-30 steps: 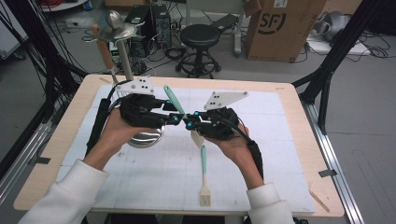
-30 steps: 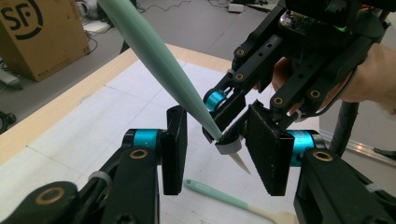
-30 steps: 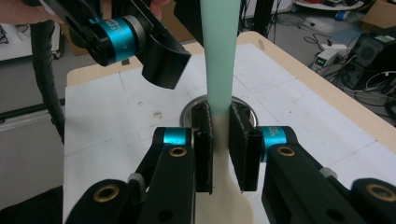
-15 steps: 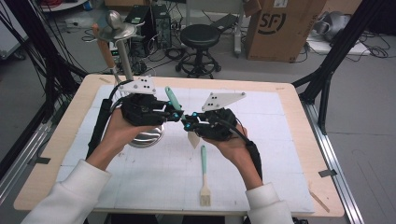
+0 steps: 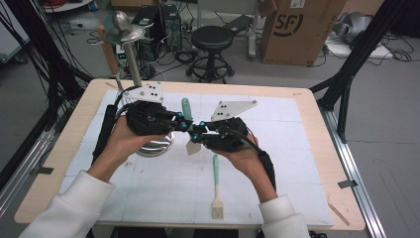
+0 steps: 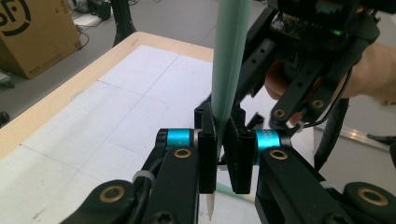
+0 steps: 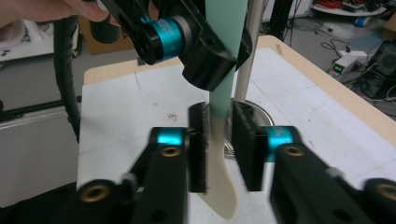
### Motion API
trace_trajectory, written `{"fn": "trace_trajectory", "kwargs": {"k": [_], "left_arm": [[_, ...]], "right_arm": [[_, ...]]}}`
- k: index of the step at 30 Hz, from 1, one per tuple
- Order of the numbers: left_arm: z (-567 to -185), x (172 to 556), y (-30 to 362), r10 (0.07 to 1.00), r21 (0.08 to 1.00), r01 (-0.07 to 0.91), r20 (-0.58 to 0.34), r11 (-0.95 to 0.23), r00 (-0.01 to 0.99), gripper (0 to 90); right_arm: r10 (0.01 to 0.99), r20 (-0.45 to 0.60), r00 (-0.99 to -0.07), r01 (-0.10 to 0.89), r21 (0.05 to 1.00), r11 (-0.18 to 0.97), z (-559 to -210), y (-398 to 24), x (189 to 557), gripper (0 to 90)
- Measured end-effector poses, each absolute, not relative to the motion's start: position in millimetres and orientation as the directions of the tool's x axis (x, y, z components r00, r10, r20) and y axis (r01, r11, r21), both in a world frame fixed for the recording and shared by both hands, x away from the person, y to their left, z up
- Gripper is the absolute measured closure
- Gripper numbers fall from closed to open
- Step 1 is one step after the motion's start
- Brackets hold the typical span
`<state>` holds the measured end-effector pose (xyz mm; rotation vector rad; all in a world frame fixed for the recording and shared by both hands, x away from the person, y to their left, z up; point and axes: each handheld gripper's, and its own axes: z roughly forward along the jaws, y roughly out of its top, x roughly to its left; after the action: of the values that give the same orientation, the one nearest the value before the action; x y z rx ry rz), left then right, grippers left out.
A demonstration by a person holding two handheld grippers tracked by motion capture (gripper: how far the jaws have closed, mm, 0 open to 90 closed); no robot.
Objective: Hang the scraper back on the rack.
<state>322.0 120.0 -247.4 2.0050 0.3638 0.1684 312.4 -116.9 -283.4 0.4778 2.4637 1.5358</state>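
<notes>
the mint-green spatula hangs in the air above the worktop, handle up and pale blade down, between the two hands. the left gripper has just been closing and its fingers are clamped on the handle. the right gripper has just been easing apart; its fingers stand beside the blade's neck with a gap on one side. the handover looks nearly done. the risk: the left holds a tapered, smooth handle at one narrow point, so the spatula could swing or slip once the right lets go, dropping near the pastry brush or the round steel stand base below.
</notes>
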Motion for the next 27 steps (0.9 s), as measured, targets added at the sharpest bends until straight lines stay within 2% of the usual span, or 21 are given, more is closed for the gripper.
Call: {"fn": "trace_trajectory", "kwargs": {"k": [3,6,10,12,14,16,27], "left_arm": [[-246.2,321.7,122.9,0.304,0.895,0.166,-0.036,-0.414,0.952,84.1],[-246.0,319.9,125.0,0.278,0.897,0.149,-0.03,-0.417,0.96,84.2],[-245.2,318.6,130.9,0.253,0.893,0.136,-0.025,-0.429,0.967,84.2],[-244.2,318.2,135.2,0.242,0.892,0.129,-0.022,-0.433,0.97,84.3],[-243.1,317.2,140.1,0.237,0.889,0.127,-0.022,-0.439,0.971,84.3],[-242.1,315.7,145.6,0.229,0.888,0.124,-0.021,-0.443,0.973,84.3],[-236.4,310.0,179.4,0.206,0.884,0.073,0.026,-0.461,0.978,84.2]], "right_arm": [[0.347,0.029,-0.937,0.18,0.895,0.409,-283.9,-120.0,312.1,61.1],[0.336,0.039,-0.941,0.191,0.882,0.432,-286.2,-122.8,311.2,47.8],[0.338,0.052,-0.94,0.209,0.87,0.447,-289.8,-129.4,312.3,16.8],[0.325,0.079,-0.942,0.226,0.865,0.447,-291.4,-133.5,312.1,9.4],[0.319,0.078,-0.945,0.221,0.868,0.444,-294.1,-140.8,311.6,8.2],[0.318,0.074,-0.945,0.219,0.865,0.451,-298.1,-147.4,310.7,0.0],[0.352,0.058,-0.934,0.221,0.868,0.444,-311.6,-184.6,306.3,0.0]]}}
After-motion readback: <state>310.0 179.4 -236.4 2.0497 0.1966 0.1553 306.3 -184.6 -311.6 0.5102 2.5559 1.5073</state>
